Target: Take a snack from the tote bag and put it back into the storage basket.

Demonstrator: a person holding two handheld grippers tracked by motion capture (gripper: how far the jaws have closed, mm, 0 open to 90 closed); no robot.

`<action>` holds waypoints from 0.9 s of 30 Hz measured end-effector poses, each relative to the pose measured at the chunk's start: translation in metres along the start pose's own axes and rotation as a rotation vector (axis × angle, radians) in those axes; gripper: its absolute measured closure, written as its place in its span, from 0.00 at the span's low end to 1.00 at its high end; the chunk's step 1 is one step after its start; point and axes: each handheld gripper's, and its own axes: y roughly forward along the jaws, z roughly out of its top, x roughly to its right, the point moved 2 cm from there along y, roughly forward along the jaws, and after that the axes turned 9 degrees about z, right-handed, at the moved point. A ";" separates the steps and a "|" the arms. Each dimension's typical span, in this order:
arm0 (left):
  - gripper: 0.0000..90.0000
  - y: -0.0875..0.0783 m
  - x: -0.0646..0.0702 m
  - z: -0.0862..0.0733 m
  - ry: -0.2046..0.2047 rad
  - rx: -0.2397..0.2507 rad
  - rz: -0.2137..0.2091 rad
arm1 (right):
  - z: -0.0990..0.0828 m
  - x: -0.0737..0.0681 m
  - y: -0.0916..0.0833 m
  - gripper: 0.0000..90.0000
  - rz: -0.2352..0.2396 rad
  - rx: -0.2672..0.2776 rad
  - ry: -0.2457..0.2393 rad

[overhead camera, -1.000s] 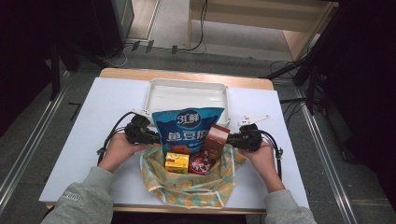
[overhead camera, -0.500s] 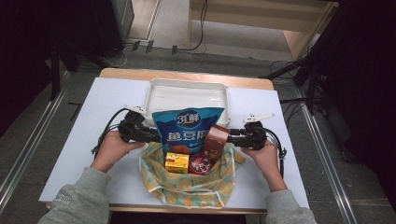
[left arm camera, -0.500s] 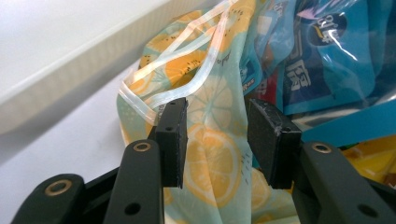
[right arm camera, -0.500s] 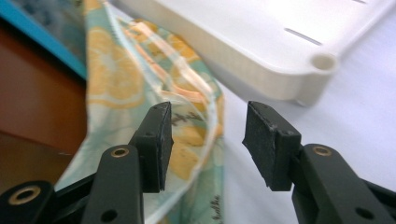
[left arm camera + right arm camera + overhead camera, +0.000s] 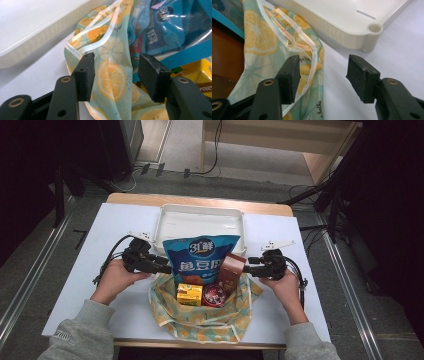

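Both grippers' jaws have just been opening: left gripper (image 5: 159, 268) and right gripper (image 5: 252, 263) now stand wide, releasing the bag (image 5: 200, 317), which slumps on the desk (image 5: 90, 250). Risk, as you withdraw: unsupported, the tall packet (image 5: 200, 257) tips out.

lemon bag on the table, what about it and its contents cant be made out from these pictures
- Bottom of the lemon-print bag: high view, hidden by the blue snack packet, brown box, yellow box and red tin inside.
- Brown box's label: high view, too small; right gripper view, cut off by the left edge.
- Snack packet's print: left gripper view, blurred and cut off by the top edge.
- Bag handles: right gripper view, lower loop hidden behind the gripper's own fingers.
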 end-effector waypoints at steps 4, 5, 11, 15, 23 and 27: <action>0.51 -0.007 0.003 0.002 -0.028 0.018 -0.054 | 0.001 0.001 -0.001 0.46 -0.010 0.003 0.004; 0.50 -0.008 0.004 0.002 -0.025 0.020 -0.059 | 0.001 0.002 -0.001 0.46 -0.011 0.004 0.006; 0.50 -0.022 0.011 0.005 0.004 0.043 -0.041 | 0.003 0.003 -0.001 0.46 -0.020 0.004 0.003; 0.50 -0.029 0.013 0.006 0.017 0.048 -0.026 | 0.004 0.004 -0.001 0.46 -0.021 0.006 0.006; 0.50 -0.041 0.020 0.009 0.036 0.051 -0.026 | 0.004 0.006 -0.004 0.46 -0.020 0.014 0.020; 0.50 -0.047 0.023 0.010 0.041 0.057 -0.027 | 0.004 0.007 -0.003 0.46 -0.023 0.013 0.023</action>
